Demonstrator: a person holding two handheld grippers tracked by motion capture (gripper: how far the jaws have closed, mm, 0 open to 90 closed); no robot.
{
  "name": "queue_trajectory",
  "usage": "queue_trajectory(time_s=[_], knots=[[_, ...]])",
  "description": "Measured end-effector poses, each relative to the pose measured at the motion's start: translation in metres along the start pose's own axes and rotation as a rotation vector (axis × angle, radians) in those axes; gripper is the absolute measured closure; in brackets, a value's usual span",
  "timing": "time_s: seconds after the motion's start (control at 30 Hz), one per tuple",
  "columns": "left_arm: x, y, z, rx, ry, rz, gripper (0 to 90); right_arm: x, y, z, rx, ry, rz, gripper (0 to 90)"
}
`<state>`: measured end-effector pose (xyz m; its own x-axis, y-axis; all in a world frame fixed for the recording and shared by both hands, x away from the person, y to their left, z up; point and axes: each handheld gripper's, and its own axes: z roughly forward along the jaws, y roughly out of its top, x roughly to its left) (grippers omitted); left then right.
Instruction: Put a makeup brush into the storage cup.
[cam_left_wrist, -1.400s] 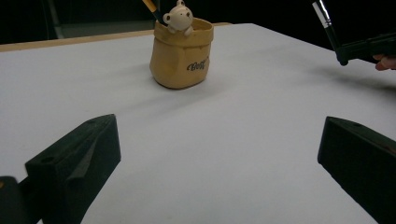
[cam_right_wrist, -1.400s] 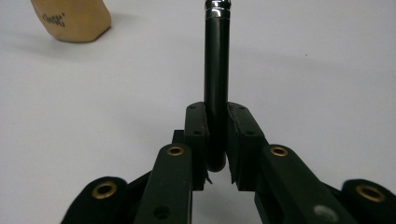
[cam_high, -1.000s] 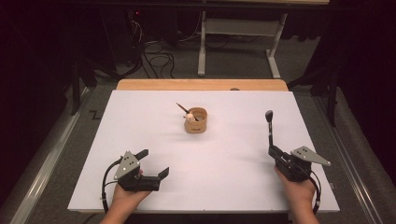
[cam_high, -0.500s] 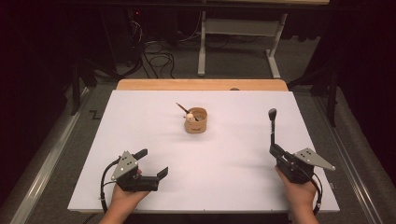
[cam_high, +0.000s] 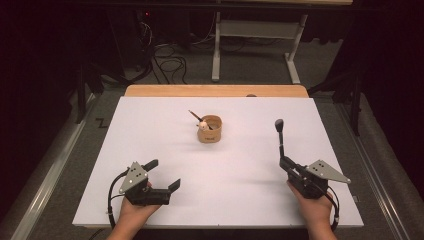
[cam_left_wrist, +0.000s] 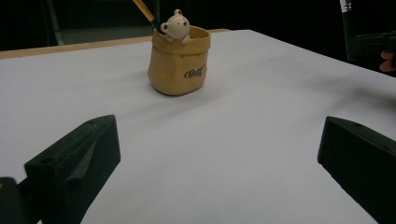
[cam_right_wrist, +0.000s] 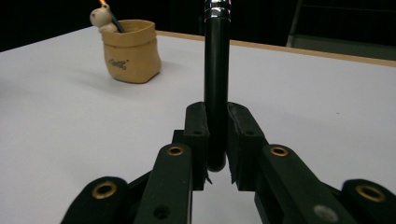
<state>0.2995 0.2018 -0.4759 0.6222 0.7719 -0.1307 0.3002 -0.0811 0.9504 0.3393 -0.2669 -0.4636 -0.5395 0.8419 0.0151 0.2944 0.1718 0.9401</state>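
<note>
The slim black pen with a chrome band (cam_right_wrist: 216, 79) stands upright in the right tongs (cam_right_wrist: 216, 140), pinched near its lower end between the two dark pads, so most of its length rises free above the grip. In the high view it sits over the near right part of the white surface (cam_high: 150, 130), well apart from the holder. It looks light, rigid and smooth; a glossy round barrel like this could easily slip or swivel between flat pads, and held so low it may tip if moved briskly. A hold nearer the middle would probably steady it, though the low hold leaves the top free to go into a cup.

The small tan pouch-shaped holder with a cream bear figure on its rim (cam_left_wrist: 179, 58) stands in the middle of the surface towards the far side, with a thin wooden-handled stick (cam_left_wrist: 144, 10) leaning out of it. It has a wrinkled, sack-like skin but looks hard, perhaps ceramic or resin, and light enough to shift if knocked.

The left tongs (cam_left_wrist: 219, 158) rest wide apart and empty at the near left, their blocky matte black jaws aimed at the holder.
</note>
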Motion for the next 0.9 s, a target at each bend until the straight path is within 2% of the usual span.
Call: queue_trajectory(time_s=[0.43, 0.6, 0.9], knots=[[-0.001, -0.001, 0.001, 0.005, -0.005, -0.001, 0.2, 0.031, 0.002, 0.010, -0.003, 0.114, -0.048, 80.8], [-0.002, -0.001, 0.001, 0.005, -0.010, 0.000, 0.2, 0.037, 0.003, 0.012, -0.004, 0.133, -0.045, 80.9], [-0.004, 0.000, 0.002, 0.004, -0.020, -0.003, 0.2, 0.052, 0.005, 0.017, -0.006, 0.190, -0.072, 80.9]])
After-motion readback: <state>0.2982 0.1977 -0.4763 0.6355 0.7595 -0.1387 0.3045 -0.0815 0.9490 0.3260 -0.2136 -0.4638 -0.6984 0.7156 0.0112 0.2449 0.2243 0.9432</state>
